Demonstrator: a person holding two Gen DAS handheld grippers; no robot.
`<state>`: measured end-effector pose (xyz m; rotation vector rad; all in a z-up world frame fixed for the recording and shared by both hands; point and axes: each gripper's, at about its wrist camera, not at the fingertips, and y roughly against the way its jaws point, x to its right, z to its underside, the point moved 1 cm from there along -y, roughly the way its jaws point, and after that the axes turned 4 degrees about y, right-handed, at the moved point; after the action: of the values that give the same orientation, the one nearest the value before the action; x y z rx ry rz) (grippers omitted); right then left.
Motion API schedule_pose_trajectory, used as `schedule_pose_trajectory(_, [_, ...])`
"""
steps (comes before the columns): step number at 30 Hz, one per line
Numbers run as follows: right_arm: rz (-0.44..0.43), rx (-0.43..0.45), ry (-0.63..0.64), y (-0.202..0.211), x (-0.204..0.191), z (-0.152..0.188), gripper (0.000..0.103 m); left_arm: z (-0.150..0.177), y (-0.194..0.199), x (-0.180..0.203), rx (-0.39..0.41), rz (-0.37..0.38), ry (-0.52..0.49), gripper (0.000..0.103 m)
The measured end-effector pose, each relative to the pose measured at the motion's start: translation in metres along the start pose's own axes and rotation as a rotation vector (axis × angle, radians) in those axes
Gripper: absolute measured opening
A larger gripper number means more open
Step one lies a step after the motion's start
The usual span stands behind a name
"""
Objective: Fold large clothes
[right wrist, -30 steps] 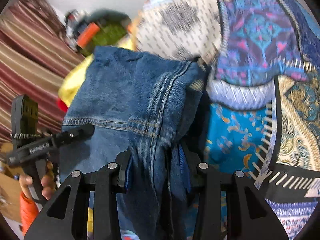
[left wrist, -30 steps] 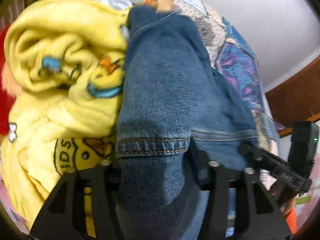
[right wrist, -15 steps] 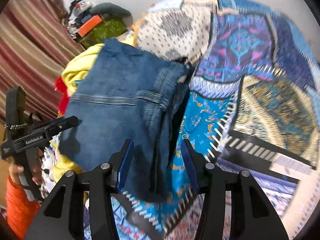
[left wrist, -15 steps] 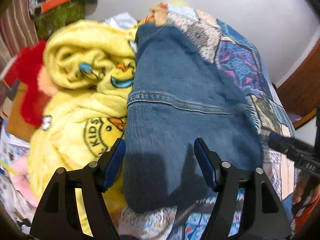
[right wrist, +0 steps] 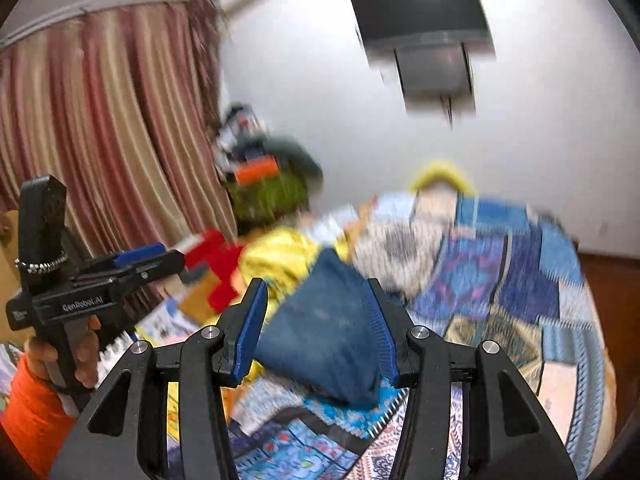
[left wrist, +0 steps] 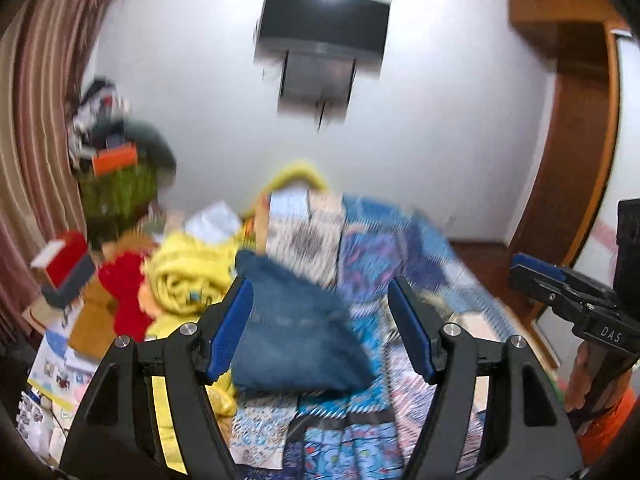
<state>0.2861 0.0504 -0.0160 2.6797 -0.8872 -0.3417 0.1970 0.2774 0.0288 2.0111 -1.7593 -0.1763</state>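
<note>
A folded blue denim garment (left wrist: 296, 344) (right wrist: 324, 336) lies flat on the patterned bedspread (left wrist: 400, 248) (right wrist: 500, 280), beside a heap of yellow fleece (left wrist: 184, 276). My left gripper (left wrist: 319, 284) hangs well above and back from the denim, open, with nothing between its blue pads. My right gripper (right wrist: 316, 282) is raised the same way, open and empty, its jaws narrower. The right gripper (left wrist: 560, 288) shows at the right edge of the left wrist view. In the right wrist view the left gripper (right wrist: 132, 260) is at the left, held by a hand in an orange sleeve. Both views are motion-blurred.
Yellow fleece (right wrist: 280, 256) and a red plush item (left wrist: 124, 284) crowd the bed's left side, with papers and boxes below. A green bag pile (left wrist: 116, 184) stands by the striped curtain (right wrist: 100, 140). A television (left wrist: 324, 28) hangs on the white wall; a wooden frame (left wrist: 580, 140) stands at right.
Both grippers let go of the denim, which now lies folded on the bed. Both have risen and pulled back, tilting up so the wall and television come into view.
</note>
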Motion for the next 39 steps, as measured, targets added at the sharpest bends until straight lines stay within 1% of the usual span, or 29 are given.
schedule_pose_trajectory(3, [-0.016, 0.103, 0.013, 0.046, -0.021, -0.001, 0.045, 0.006, 0.054, 0.016, 0.109, 0.025, 0.005, 0.069])
schedule_pose_trajectory(6, [-0.025, 0.181, 0.037, 0.084, -0.043, 0.009, 0.045, 0.023, 0.100, 0.031, 0.199, 0.025, -0.004, 0.069])
schedule_pose_trajectory(9, [-0.032, 0.222, 0.053, 0.105, -0.060, 0.022, 0.045, 0.045, 0.139, 0.046, 0.286, -0.001, -0.020, 0.069])
schedule_pose_trajectory(12, [0.005, 0.248, 0.077, 0.120, -0.075, 0.037, 0.045, 0.065, 0.168, 0.061, 0.362, -0.028, -0.054, 0.069])
schedule_pose_trajectory(14, [0.038, 0.274, 0.081, 0.129, -0.083, 0.047, 0.049, 0.078, 0.183, 0.071, 0.403, -0.060, -0.072, 0.071])
schedule_pose_trajectory(15, [0.053, 0.278, 0.078, 0.130, -0.084, 0.048, 0.055, 0.081, 0.186, 0.072, 0.414, -0.068, -0.072, 0.072])
schedule_pose_trajectory(16, [0.068, 0.288, 0.073, 0.132, -0.086, 0.050, 0.062, 0.086, 0.190, 0.074, 0.426, -0.083, -0.064, 0.077])
schedule_pose_trajectory(17, [0.081, 0.296, 0.068, 0.134, -0.087, 0.052, 0.064, 0.090, 0.193, 0.075, 0.435, -0.091, -0.056, 0.083])
schedule_pose_trajectory(18, [0.091, 0.302, 0.065, 0.136, -0.087, 0.053, 0.067, 0.093, 0.196, 0.075, 0.441, -0.092, -0.046, 0.087])
schedule_pose_trajectory(20, [0.110, 0.310, 0.061, 0.137, -0.087, 0.053, 0.075, 0.099, 0.199, 0.075, 0.447, -0.099, -0.030, 0.097])
schedule_pose_trajectory(22, [0.138, 0.323, 0.068, 0.140, -0.089, 0.053, 0.092, 0.103, 0.199, 0.075, 0.455, -0.125, -0.023, 0.102])
schedule_pose_trajectory(23, [0.157, 0.340, 0.073, 0.142, -0.090, 0.053, 0.096, 0.105, 0.199, 0.075, 0.458, -0.132, -0.024, 0.102])
schedule_pose_trajectory(24, [0.168, 0.354, 0.076, 0.146, -0.092, 0.054, 0.103, 0.106, 0.198, 0.077, 0.456, -0.140, -0.026, 0.102])
schedule_pose_trajectory(27, [0.189, 0.384, 0.082, 0.153, -0.094, 0.057, 0.103, 0.109, 0.193, 0.079, 0.434, -0.145, -0.026, 0.102])
schedule_pose_trajectory(32, [0.181, 0.374, 0.079, 0.153, -0.091, 0.052, 0.103, 0.112, 0.191, 0.081, 0.419, -0.139, -0.025, 0.102])
schedule_pose_trajectory(39, [0.183, 0.362, 0.073, 0.151, -0.089, 0.064, 0.103, 0.115, 0.190, 0.081, 0.416, -0.147, -0.027, 0.102])
